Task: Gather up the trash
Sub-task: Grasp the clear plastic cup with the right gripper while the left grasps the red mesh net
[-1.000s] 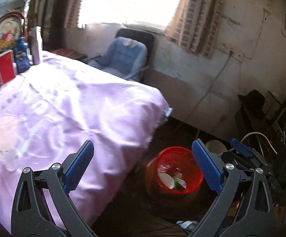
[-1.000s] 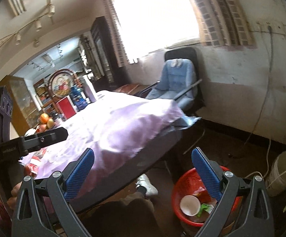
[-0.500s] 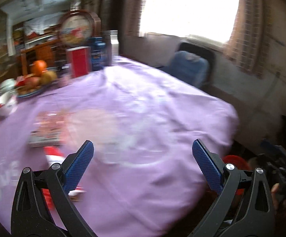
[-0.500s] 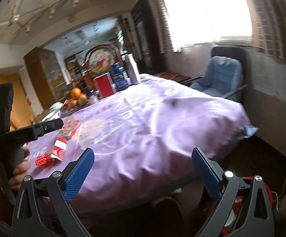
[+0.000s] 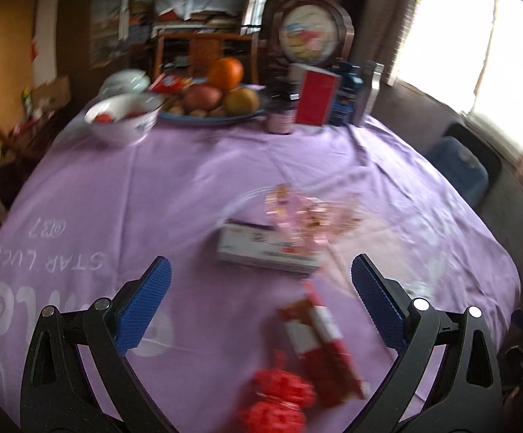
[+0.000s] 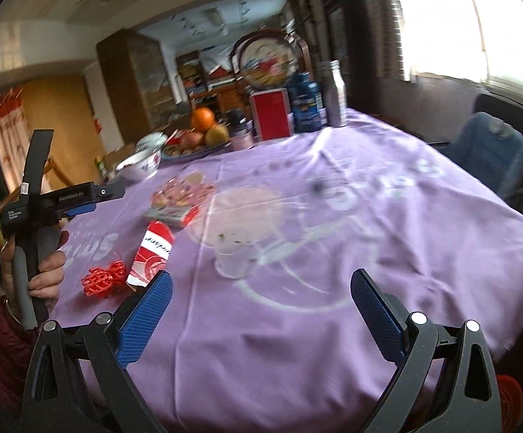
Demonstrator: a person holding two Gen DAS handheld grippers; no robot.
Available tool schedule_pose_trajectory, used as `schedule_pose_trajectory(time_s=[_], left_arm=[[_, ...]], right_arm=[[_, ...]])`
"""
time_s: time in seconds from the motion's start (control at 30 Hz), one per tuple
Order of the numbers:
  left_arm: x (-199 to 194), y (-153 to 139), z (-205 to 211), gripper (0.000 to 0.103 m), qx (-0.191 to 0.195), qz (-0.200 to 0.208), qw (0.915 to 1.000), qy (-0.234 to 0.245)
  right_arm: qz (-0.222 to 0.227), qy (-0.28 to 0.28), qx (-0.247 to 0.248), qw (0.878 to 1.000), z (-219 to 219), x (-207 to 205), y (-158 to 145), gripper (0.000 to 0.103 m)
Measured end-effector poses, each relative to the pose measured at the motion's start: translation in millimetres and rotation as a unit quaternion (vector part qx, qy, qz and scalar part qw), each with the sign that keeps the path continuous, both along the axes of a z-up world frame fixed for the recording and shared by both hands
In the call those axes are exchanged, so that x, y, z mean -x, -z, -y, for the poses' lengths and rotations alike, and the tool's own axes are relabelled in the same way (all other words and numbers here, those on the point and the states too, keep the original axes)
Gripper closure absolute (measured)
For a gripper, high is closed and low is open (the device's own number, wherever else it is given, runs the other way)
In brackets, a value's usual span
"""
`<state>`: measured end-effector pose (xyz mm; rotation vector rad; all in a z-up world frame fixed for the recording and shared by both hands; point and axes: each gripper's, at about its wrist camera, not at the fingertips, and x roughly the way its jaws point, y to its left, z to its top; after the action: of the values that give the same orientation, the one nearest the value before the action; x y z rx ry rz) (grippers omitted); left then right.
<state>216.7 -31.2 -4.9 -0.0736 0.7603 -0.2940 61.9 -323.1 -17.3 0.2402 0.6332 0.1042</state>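
Observation:
My left gripper (image 5: pixel 257 306) is open and empty above the purple-clothed table (image 5: pixel 153 187). A red and white carton (image 5: pixel 319 339) and a red net scrap (image 5: pixel 275 397) lie between its fingers, close below. A flat box (image 5: pixel 265 249) under a clear snack bag (image 5: pixel 308 213) lies further on. My right gripper (image 6: pixel 259 310) is open and empty at the table's near edge. In its view I see the carton (image 6: pixel 151 256), the red net (image 6: pixel 104 278), the box with the bag (image 6: pixel 174 202), a clear plastic cup (image 6: pixel 234 252) and the left gripper (image 6: pixel 81 198).
At the far side stand a fruit plate (image 5: pixel 210 104), a white bowl (image 5: pixel 120 119), a red box (image 5: pixel 315 97), jars and a bottle (image 6: pixel 333 93). A blue chair (image 6: pixel 492 151) stands right of the table. The red bin's rim (image 6: pixel 510 393) shows low on the right.
Both grippers have swung up and left from the red bin on the floor to face the tabletop. The left one has come close over the carton and the red net.

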Motion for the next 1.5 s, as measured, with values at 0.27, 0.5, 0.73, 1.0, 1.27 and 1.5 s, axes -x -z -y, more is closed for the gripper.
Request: schedule_pose_trajectory(time_s=[0.27,0.5,0.73,1.0,1.27,1.5], left_arm=[[-19,14,-36,0.007,0.085,-0.088,0.9923,-0.018],[-17,14,-26,0.007,0.064,-0.089,0.9940,-0.011],[-19,21,-23,0.007,0.055,-0.103,0.9932,-0.006],[-16,27,-13,0.007,0.045,-0.113,0.9925,0.014],[-8,25,-2,0.007,0.002,-0.088,0.9960,0.020],[2,32,1,0.007,-0.003,-0.097,0.9936,0.059]], right_arm=[[-0.035,-0.046,0.010,0.998,-39,-68,19,0.006],[-0.053,-0.066,0.037,0.996,-55,-96,23,0.006],[-0.089,-0.079,0.068,0.991,-60,-117,32,0.006],[-0.109,-0.085,0.047,0.989,-57,-123,41,0.056],[-0.094,-0.094,0.051,0.990,-60,-119,37,0.056],[-0.120,-0.101,0.033,0.987,-58,-126,43,0.054]])
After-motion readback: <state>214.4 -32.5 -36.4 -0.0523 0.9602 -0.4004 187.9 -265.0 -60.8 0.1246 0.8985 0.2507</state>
